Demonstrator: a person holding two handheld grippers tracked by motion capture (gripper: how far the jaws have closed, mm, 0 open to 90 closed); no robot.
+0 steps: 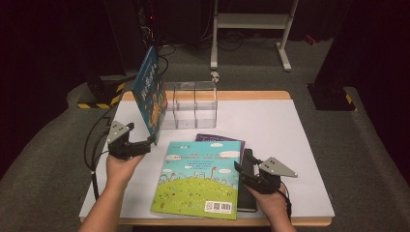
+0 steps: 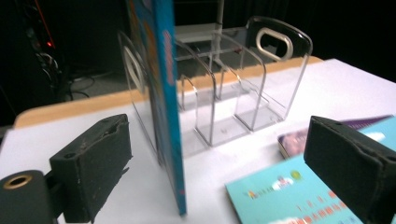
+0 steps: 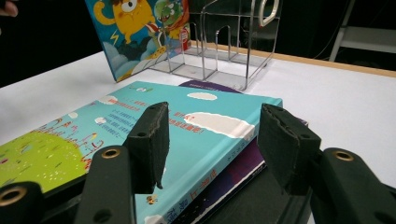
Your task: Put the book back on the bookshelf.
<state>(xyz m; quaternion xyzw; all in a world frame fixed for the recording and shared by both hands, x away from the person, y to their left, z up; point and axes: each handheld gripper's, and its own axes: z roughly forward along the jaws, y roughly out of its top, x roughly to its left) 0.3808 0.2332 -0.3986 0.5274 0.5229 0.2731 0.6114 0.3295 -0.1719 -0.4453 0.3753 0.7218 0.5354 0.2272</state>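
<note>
High view: a blue picture book (image 1: 150,94) is being seen standing nearly upright, leaning against the left outer wall of the clear acrylic book rack (image 1: 193,104), which is standing toward the far side of the white worktop (image 1: 290,145). The left tongs (image 1: 151,141) are being held just in front of that book's lower near corner, on the near-left side of the rack; in the left gripper view the book's edge (image 2: 168,116) is standing in the gap between the jaws, which are being kept wide apart with neither pad pressing on it. Nearer the person than the rack, a teal book with a green hill (image 1: 203,179) is lying flat on top of a purple book (image 1: 220,138), with a black notebook (image 1: 247,181) just beside them on the right. The right tongs (image 1: 241,169) are being held at the right edge of that stack, well in front of the rack, with the jaws parted and nothing gripped in the right gripper view, the teal cover (image 3: 140,135) being seen beyond them.
</note>
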